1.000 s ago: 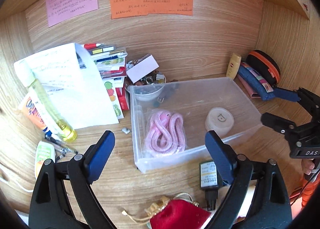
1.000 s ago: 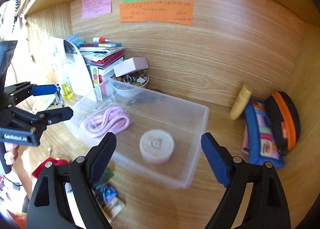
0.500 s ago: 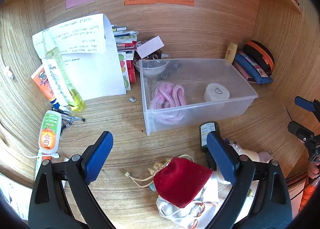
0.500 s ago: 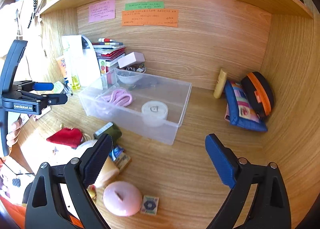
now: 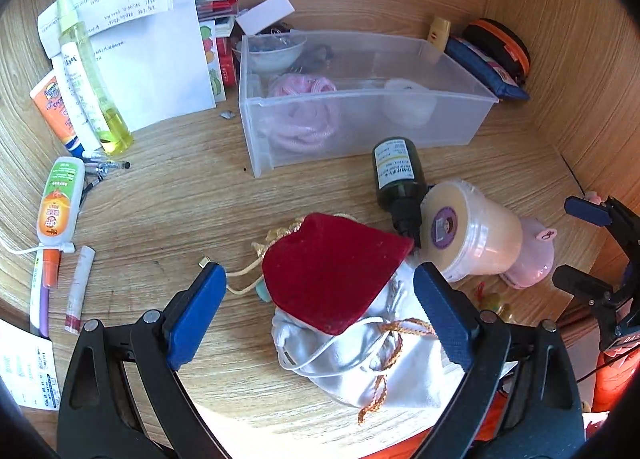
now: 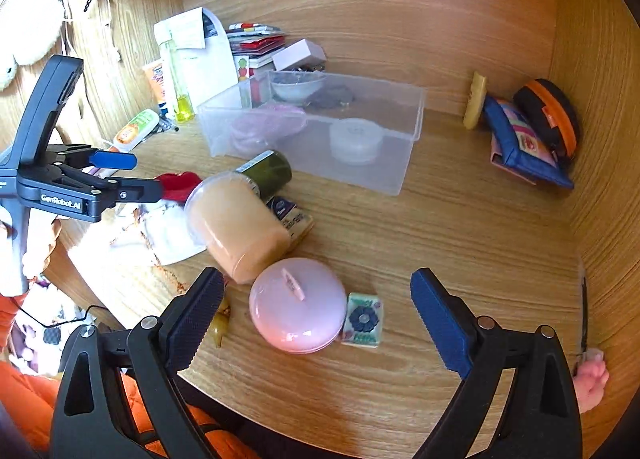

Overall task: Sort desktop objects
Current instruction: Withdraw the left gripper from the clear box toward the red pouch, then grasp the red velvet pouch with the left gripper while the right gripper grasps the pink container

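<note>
Both grippers open and empty above the cluttered desk.

The left gripper (image 5: 320,305) has its jaws spread wide on either side of the red velvet pouch (image 5: 332,271), gripping nothing; the pouch lies on a white drawstring bag (image 5: 360,363). The right gripper (image 6: 316,311) is likewise wide open and empty, the pink round case (image 6: 298,305) lying between its pads untouched. The clear plastic bin (image 6: 404,167) stands further back on the desk, holding a pink cord (image 5: 304,115) and a white round tin (image 6: 354,139).
</note>
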The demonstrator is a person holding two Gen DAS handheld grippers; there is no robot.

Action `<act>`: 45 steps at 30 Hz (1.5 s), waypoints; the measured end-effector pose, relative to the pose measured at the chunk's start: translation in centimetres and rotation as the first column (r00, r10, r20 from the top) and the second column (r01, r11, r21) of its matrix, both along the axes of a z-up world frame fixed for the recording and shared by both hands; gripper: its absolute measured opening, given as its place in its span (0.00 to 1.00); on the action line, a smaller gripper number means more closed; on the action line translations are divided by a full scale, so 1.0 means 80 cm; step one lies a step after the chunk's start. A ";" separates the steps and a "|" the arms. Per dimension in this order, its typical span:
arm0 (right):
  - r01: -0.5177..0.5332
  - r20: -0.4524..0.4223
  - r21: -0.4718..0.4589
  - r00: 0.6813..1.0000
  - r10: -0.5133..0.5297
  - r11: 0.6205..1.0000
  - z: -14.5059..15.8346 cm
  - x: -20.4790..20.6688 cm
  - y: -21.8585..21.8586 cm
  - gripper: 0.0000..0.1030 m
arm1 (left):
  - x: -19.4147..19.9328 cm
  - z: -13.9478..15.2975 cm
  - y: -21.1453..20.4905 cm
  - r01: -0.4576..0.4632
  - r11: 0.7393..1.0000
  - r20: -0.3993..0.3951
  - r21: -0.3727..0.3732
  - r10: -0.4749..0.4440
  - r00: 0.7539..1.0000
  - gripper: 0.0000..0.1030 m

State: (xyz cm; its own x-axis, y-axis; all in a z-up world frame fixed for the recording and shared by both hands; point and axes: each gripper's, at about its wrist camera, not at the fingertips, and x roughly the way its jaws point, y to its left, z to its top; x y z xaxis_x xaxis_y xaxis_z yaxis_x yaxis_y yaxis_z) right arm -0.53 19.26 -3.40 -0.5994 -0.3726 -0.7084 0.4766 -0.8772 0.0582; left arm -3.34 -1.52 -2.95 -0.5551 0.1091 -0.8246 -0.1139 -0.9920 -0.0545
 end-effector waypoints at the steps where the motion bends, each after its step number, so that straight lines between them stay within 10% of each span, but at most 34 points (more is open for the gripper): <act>1: -0.007 0.012 -0.003 1.000 0.007 1.000 -0.005 0.001 -0.001 0.91 | -0.001 -0.005 -0.001 0.001 1.000 0.017 0.006 -0.001 1.000 0.93; 18: -0.056 0.050 0.039 0.997 0.054 0.998 -0.034 -0.008 -0.024 0.80 | -0.047 -0.036 0.000 0.020 0.996 0.114 0.088 -0.030 0.993 0.93; 25: -0.044 0.042 0.050 0.998 0.042 0.998 -0.032 -0.012 -0.022 0.58 | -0.049 -0.040 -0.013 -0.001 0.992 0.087 0.129 -0.010 0.996 0.90; 36: 0.023 0.055 -0.037 0.998 -0.021 0.999 -0.017 -0.027 0.008 0.58 | -0.047 -0.029 -0.043 -0.073 0.986 0.043 0.149 0.068 0.997 0.31; 45: 0.065 -0.005 -0.063 0.998 -0.065 0.996 0.016 -0.048 0.018 0.58 | -0.038 0.004 -0.054 -0.077 0.984 -0.062 0.158 0.088 0.994 0.10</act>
